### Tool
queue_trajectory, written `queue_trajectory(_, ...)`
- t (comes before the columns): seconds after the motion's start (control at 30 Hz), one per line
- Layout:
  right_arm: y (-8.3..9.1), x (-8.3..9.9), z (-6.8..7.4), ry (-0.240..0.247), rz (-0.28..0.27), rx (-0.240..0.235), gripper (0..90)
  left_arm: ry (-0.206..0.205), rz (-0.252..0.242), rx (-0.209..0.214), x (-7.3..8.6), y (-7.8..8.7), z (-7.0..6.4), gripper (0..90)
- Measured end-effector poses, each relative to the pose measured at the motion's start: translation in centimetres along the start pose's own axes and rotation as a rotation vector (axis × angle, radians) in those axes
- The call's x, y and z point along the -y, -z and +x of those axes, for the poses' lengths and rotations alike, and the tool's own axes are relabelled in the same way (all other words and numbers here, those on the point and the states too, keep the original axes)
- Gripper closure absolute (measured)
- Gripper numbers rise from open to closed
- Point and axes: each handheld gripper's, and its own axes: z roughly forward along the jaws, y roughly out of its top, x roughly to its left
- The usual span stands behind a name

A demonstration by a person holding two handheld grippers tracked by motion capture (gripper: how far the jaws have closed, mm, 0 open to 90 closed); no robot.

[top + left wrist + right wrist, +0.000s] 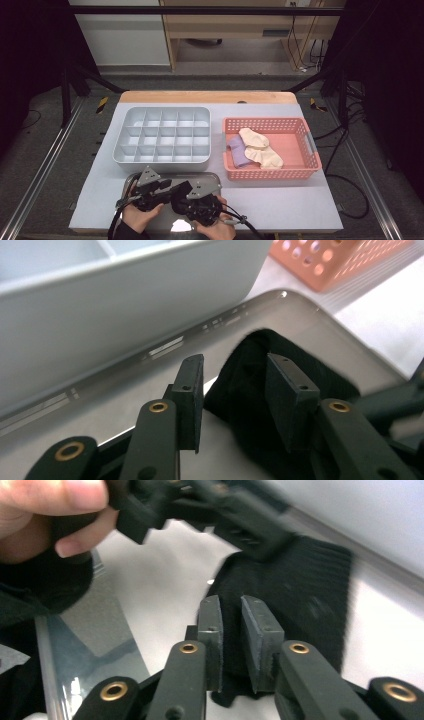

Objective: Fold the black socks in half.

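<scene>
At the near edge of the surface, the left tool point(235, 390) has its jaws apart around one end of the black sock point(280, 390) lying on the metal tray point(125, 390), probably to take hold of it. The right tool point(231, 630) is nearly closed, pinching the sock's other end, seemingly to stretch it before sorting into the grey compartment box point(165, 135).

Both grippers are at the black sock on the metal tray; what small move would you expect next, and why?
Probably the left gripper closes. Its jaws stand open around a raised fold of the black sock, while the right gripper looks nearly shut on the sock's other end, pinning it on the metal tray.
</scene>
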Motion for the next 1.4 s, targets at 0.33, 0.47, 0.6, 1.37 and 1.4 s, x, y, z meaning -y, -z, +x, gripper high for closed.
queue_trajectory(0.33, 2.4, 0.6, -1.5, -0.040, -0.026, 0.042, 72.7, 0.041, -0.015, 0.013, 2.0, 1.1, -0.7, 57.8)
queue_trajectory(0.47, 3.7, -0.1, -1.7, -0.070, -0.092, 0.031, 72.8, 0.035, -0.018, 0.003, 2.3, 1.2, -1.2, 56.6)
queue_trajectory(0.6, 3.9, -0.1, -2.1, -0.089, -0.084, 0.061, 77.1, 0.035, -0.015, 0.003, 2.4, 1.3, -1.1, 55.3)
queue_trajectory(1.37, 1.9, 2.3, -2.0, -0.110, 0.019, 0.040, 87.4, 0.113, 0.033, 0.105, 3.0, 0.0, -1.1, 35.4)
queue_trajectory(1.4, 2.0, 2.3, -1.9, -0.118, 0.024, 0.039, 87.5, 0.111, 0.034, 0.107, 3.0, 0.0, -1.1, 35.4)
